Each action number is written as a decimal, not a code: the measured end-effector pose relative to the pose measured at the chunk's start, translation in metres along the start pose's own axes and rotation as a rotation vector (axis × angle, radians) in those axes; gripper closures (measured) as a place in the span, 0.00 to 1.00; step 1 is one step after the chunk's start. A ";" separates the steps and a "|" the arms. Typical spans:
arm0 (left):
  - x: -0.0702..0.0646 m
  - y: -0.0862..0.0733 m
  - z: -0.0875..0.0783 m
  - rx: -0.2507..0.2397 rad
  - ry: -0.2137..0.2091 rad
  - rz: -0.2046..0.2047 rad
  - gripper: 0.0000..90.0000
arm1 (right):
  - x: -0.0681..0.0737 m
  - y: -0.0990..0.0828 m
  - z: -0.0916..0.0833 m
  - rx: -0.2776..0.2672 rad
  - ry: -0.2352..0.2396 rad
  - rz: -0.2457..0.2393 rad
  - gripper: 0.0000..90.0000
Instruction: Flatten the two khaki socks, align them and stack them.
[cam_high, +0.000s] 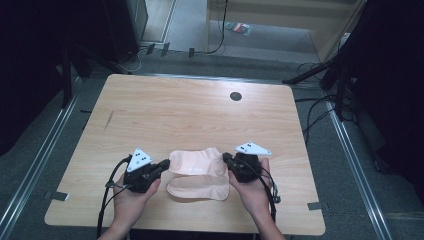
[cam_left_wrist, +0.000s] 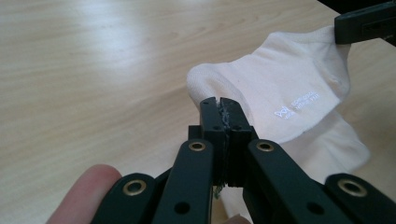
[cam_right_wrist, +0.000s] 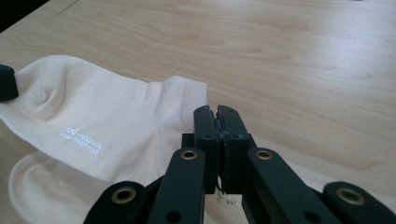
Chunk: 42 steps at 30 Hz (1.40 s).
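Light wooden surface (cam_high: 190, 107) lies open beyond the two cream cotton socks (cam_high: 197, 172); a small black round grommet (cam_high: 235, 96) sits far behind them. Tongs flank the socks.

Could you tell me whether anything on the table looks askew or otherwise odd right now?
Nothing looks damaged or spilled. The upper sock lies partly over the lower sock, not squarely aligned with it. Both the left gripper and right gripper are shut at the upper sock's ends.

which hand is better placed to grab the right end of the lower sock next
Right. The right gripper sits just above the lower sock at its right end; the left gripper is over at the left end.
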<state>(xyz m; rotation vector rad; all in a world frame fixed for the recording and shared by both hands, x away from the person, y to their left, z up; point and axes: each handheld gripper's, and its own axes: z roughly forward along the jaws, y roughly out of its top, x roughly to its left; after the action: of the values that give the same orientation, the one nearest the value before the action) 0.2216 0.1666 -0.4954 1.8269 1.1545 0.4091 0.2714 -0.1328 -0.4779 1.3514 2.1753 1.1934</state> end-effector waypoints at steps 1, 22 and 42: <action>-0.003 -0.003 -0.001 0.006 -0.006 0.001 1.00 | 0.001 -0.003 -0.003 0.003 0.004 -0.003 0.99; -0.025 -0.042 0.001 0.133 -0.019 0.076 1.00 | 0.004 -0.048 -0.014 0.077 -0.004 -0.017 0.99; -0.035 -0.040 -0.007 0.017 0.032 0.147 0.73 | 0.021 -0.061 -0.019 -0.015 0.060 -0.010 0.78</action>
<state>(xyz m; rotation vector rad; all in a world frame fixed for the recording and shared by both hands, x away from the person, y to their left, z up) 0.1773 0.1462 -0.5190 1.9330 1.0516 0.5155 0.2126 -0.1365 -0.5108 1.3131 2.2065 1.2599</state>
